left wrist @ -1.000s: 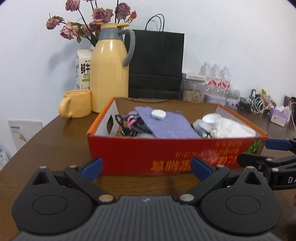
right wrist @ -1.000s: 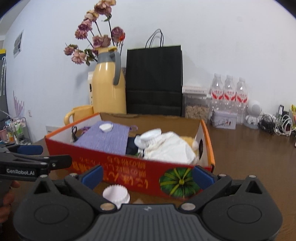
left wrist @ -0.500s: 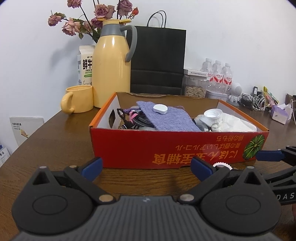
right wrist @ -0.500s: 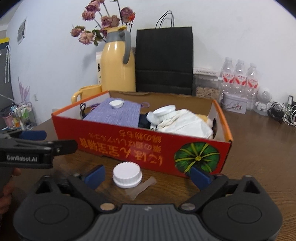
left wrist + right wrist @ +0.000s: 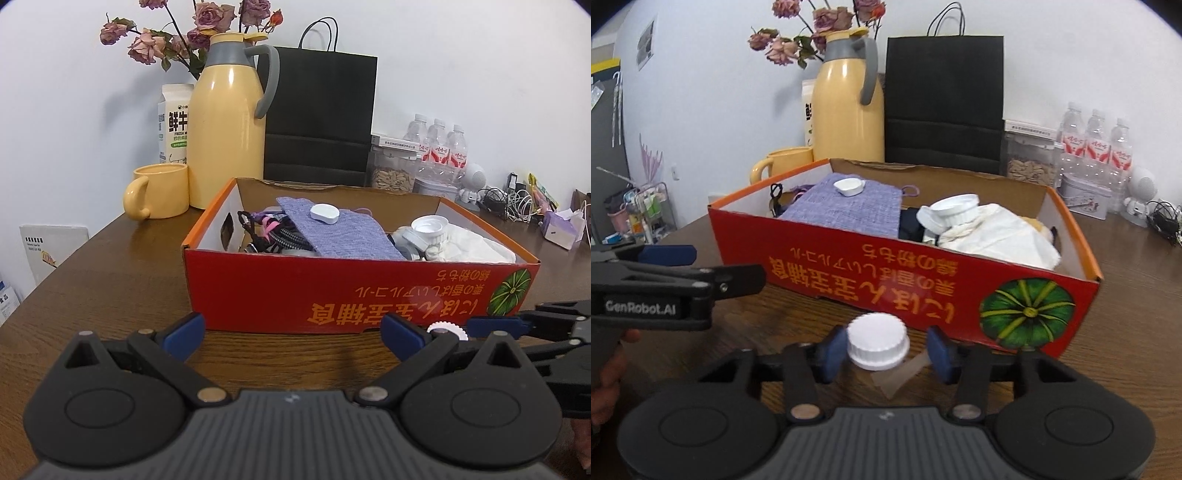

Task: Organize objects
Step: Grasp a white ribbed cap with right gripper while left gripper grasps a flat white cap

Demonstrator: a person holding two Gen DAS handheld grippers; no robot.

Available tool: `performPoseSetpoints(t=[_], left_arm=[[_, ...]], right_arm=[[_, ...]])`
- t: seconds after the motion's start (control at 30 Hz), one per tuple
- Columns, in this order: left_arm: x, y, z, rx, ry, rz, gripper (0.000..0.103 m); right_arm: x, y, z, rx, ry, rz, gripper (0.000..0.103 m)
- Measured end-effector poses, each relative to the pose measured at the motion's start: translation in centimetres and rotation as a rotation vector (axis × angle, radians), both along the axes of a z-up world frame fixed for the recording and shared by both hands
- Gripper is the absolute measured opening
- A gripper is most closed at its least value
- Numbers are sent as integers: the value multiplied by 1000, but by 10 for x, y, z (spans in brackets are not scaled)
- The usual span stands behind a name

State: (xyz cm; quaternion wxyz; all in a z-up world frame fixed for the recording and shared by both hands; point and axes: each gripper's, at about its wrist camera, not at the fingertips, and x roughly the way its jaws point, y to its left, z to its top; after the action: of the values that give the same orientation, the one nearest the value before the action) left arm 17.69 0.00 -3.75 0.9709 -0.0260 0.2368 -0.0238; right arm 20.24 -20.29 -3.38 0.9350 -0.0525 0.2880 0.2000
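Note:
A white ribbed cap (image 5: 878, 345) lies on the wooden table in front of the red cardboard box (image 5: 886, 273). My right gripper (image 5: 886, 350) has the cap between its blue pads and its jaws are closing; the left pad is at the cap's edge, while a gap remains on the right. In the left wrist view the cap (image 5: 447, 328) peeks out beside the right gripper's finger. My left gripper (image 5: 291, 330) stands wide open before the box (image 5: 332, 291), holding nothing. The box holds a purple cloth (image 5: 343, 232), a small white lid (image 5: 324, 213), a white jar lid (image 5: 429, 226) and cords (image 5: 266, 232).
Behind the box stand a yellow thermos (image 5: 225, 122), a yellow mug (image 5: 159, 192), a milk carton (image 5: 173, 122) and a black paper bag (image 5: 319, 114). Water bottles (image 5: 439, 147), a seed jar (image 5: 391, 173) and cables (image 5: 509, 203) crowd the back right. A clear scrap (image 5: 897, 376) lies by the cap.
My right gripper has moved forward and down until the cap sits between its pads, and its jaws have narrowed from wide open. The left gripper has kept still.

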Motion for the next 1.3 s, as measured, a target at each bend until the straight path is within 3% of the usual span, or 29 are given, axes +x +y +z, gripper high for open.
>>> performPoseSetpoints(t=[0.13,0.2,0.87,1.3], left_arm=[[0,0,0,1,1,0,103],[0,1,0,0,2,1,103],[1,2,-1,2,9,4,103],[3,-19,-4,12,38,-24,103]], right_arm=[[7,8,-2,-10,15,-5,44],[9,10,-3,-14,21,0,38],[-8,4,7,13,-102,-25,37],[-20,-32,15,79,-161,-84,37]])
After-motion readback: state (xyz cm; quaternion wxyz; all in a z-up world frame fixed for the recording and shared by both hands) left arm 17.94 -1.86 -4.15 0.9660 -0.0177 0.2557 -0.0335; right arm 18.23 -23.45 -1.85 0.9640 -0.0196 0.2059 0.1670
